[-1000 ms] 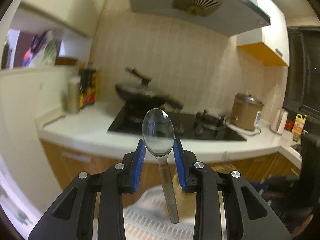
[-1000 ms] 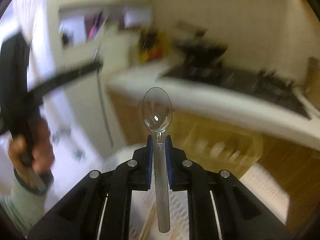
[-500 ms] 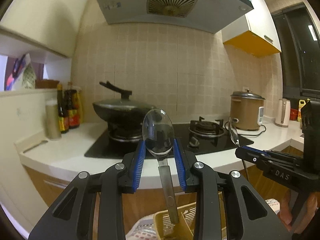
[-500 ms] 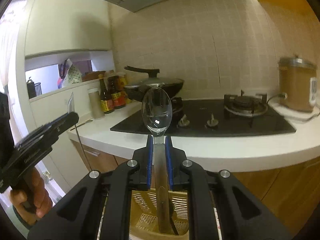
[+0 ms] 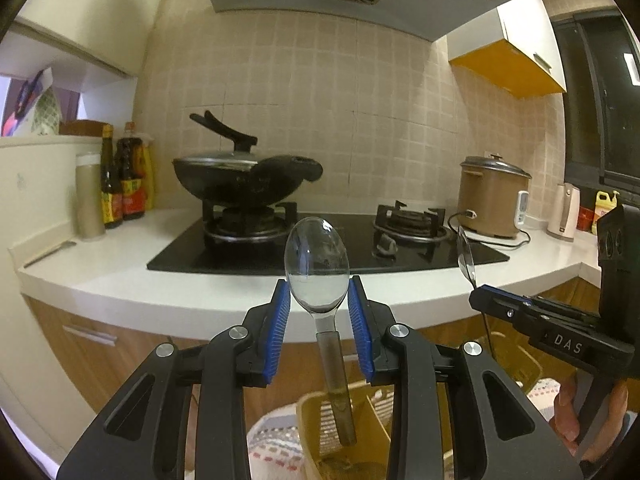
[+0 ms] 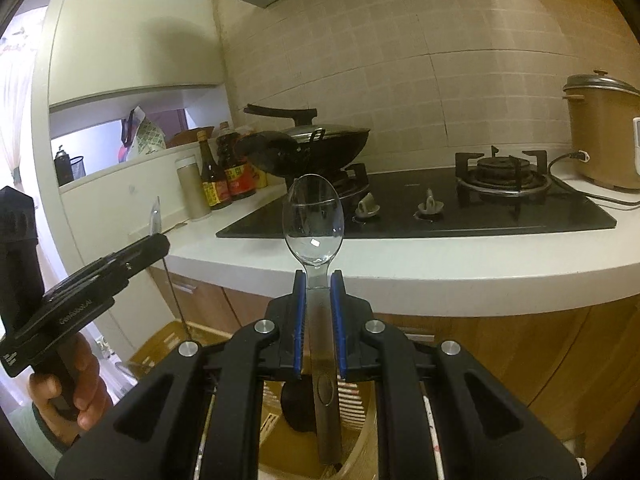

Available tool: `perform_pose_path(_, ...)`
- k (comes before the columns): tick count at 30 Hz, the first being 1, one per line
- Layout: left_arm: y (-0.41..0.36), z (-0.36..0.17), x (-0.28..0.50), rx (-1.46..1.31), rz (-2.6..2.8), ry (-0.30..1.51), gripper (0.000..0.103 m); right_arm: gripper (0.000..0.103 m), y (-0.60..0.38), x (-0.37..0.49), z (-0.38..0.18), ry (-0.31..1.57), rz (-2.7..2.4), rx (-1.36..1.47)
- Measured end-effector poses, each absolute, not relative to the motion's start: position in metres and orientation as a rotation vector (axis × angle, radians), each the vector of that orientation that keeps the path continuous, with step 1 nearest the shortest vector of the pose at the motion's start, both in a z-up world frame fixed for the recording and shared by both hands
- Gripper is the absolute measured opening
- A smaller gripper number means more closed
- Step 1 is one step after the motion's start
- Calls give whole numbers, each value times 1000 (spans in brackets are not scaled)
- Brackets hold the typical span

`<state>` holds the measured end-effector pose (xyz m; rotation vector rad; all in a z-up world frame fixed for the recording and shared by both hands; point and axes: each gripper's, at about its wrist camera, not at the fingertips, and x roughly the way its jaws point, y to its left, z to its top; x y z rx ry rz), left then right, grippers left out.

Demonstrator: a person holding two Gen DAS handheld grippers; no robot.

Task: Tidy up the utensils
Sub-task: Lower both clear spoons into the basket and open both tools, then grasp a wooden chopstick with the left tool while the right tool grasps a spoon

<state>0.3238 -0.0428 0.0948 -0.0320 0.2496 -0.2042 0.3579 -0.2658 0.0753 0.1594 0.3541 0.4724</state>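
My left gripper (image 5: 319, 304) is shut on a steel spoon (image 5: 317, 268) held upright by the lower bowl, handle hanging down over a yellow slotted utensil basket (image 5: 320, 428). My right gripper (image 6: 319, 286) is shut on a second steel spoon (image 6: 313, 220) by its neck, bowl up, handle hanging down toward a basket (image 6: 354, 396) below. Each gripper shows in the other's view: the right one at the right of the left wrist view (image 5: 480, 296), the left one at the left of the right wrist view (image 6: 160, 240), both holding their spoons edge-on.
A white counter (image 5: 120, 276) carries a black gas hob (image 5: 248, 252) with a lidded wok (image 5: 240, 178), sauce bottles (image 5: 122, 176) at the left and a brown rice cooker (image 5: 490, 200) at the right. Wooden cabinet fronts (image 6: 500, 356) stand below. A patterned cloth (image 5: 272, 448) lies under the basket.
Both grippers have swung up to level and steadied facing the hob, each still holding its spoon. The yellow basket has come into view below them.
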Motion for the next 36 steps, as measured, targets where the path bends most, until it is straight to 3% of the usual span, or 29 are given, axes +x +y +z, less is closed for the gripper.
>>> perform_pose_path(5, -41, 92, 319, -23, -192, 276, 30, 12, -270, 346, 79, 349, 437, 141)
perform_pose_path(7, -40, 92, 315, -19, -189, 279, 38, 18, -272, 344, 80, 360, 445, 146)
perform_pose_path(9, -39, 94, 310, -16, -188, 277, 38, 22, -274, 340, 81, 373, 453, 151)
perform_pose_path(20, -31, 114, 267, -43, -228, 385, 38, 23, -286, 296, 101, 434, 466, 162)
perform_pose_path(23, -31, 115, 250, -34, -239, 432, 38, 30, -290, 278, 103, 459, 473, 170)
perform_pose_path(25, -30, 112, 239, -34, -248, 481, 39, 45, -291, 266, 103, 475, 466, 163)
perform_pose_path(26, -30, 109, 234, -31, -255, 512, 39, 47, -291, 261, 102, 486, 464, 159)
perform_pose_path(36, -26, 10, 205, 0, -268, 880, 37, 47, -270, 236, 34, 918, 448, 92)
